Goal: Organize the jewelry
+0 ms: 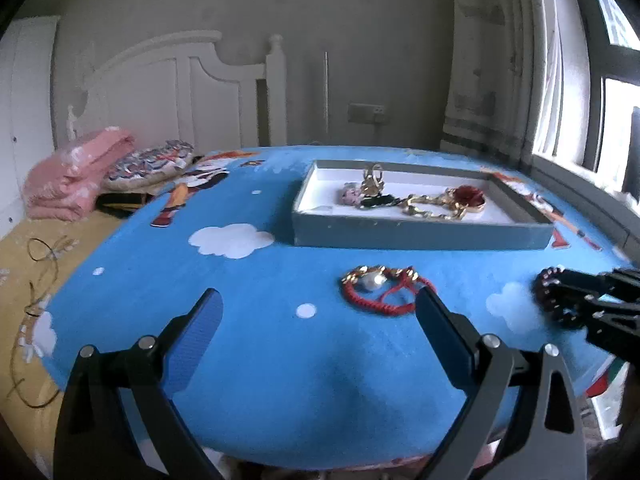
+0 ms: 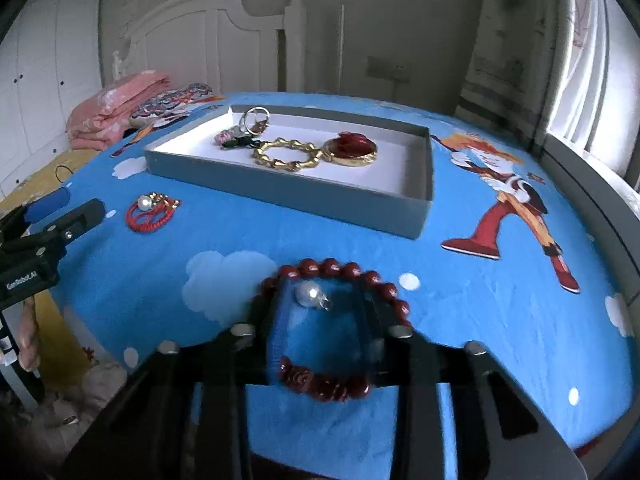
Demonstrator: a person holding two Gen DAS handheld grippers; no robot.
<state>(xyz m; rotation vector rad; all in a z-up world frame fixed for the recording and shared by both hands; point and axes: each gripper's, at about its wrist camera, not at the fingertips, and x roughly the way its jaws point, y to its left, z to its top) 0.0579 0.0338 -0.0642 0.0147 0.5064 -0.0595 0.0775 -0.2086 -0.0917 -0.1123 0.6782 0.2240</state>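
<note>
Jewelry's split between a box and the table. Biggest thing is the blue cloth (image 2: pixel 460 300), fuzzy-looking, printed with white clouds and cartoon figures, filling most of both frames. Upper middle sits a shallow rectangular grey tray (image 2: pixel 280 194) with a white floor; inside are a chunky gold link bracelet (image 2: pixel 286 156), a round gold-rimmed red pendant (image 2: pixel 352 150) touching it, plus a silver ring and some pink and dark bits bunched at the far left corner, too small to sort out.

Bottom centre of the right wrist view, the right gripper (image 2: pixel 326 320) has a dark red bead bracelet (image 2: pixel 332 268) with a clear dangly charm looped around its fingers; grip looks closed-ish, honestly can't tell. Left gripper (image 1: pixel 320 308) is wide open with ribbed blue pads, its right fingertip just beside a red woven cord bracelet (image 1: pixel 376 300) with a pearl.
</note>
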